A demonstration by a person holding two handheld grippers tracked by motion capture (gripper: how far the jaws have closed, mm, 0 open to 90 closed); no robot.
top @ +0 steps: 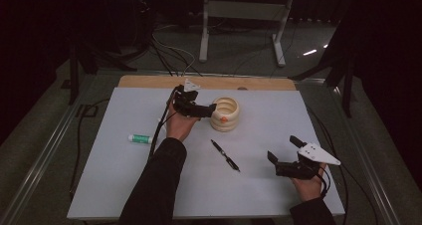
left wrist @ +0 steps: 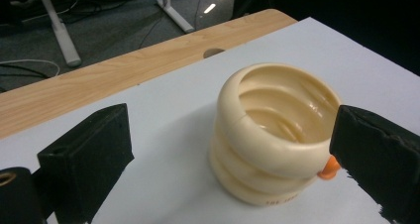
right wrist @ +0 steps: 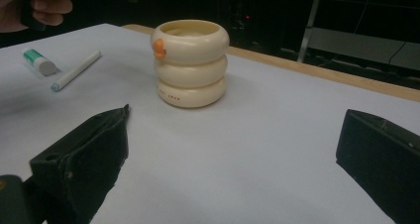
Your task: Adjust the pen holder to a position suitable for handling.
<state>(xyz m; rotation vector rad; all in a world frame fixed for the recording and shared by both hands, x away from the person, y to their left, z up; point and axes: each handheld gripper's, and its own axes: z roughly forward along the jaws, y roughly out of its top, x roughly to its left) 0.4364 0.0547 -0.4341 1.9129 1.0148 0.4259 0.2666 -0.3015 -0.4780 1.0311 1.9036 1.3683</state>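
Our right tongs (top: 281, 157) hover wide open and empty over the table's (top: 124, 185) near right corner. Our left tongs (left wrist: 223, 154), gaping and empty, straddle the cream cup (left wrist: 275, 130) at mid-table; one jaw hides part of its orange knob (left wrist: 327, 168). Red lettering near its base stays unreadable. Pen (top: 225, 156) and tube (top: 140, 138) lie nearer.
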